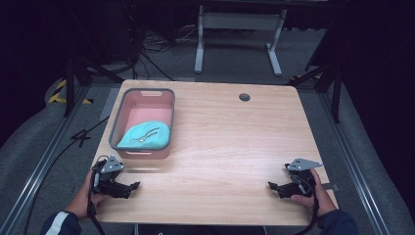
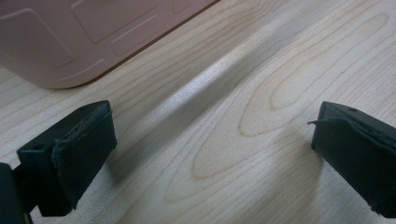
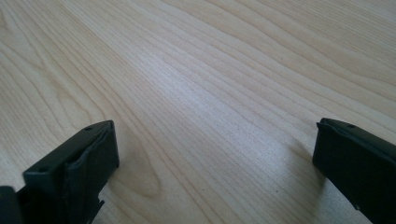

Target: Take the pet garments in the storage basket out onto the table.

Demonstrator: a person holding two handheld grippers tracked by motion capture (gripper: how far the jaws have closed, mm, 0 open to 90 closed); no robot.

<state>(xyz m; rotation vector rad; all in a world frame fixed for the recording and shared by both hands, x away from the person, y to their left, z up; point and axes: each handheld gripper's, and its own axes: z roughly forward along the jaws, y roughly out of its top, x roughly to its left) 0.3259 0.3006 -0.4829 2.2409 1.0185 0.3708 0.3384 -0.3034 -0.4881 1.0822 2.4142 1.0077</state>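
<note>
A pink tub with a grey rim [image 1: 147,91] stands on the left part of the wooden table [image 1: 230,142]. Inside it lies a folded turquoise cloth [image 1: 145,135] with a small dark pattern. My left gripper [image 1: 132,188] rests near the table's front left corner, just in front of the tub, open and holding nothing. In the left gripper view its jaws stand wide apart over bare wood, with the tub's pink wall [image 2: 70,37] at the upper left. My right gripper [image 1: 272,186] lies at the front right, open, its jaws wide apart over bare wood [image 3: 210,93].
A round cable hole [image 1: 244,97] sits near the table's far edge. Beyond the table stand a white desk frame [image 1: 239,29] and cables on a grey floor. Metal rails run along both sides of the table.
</note>
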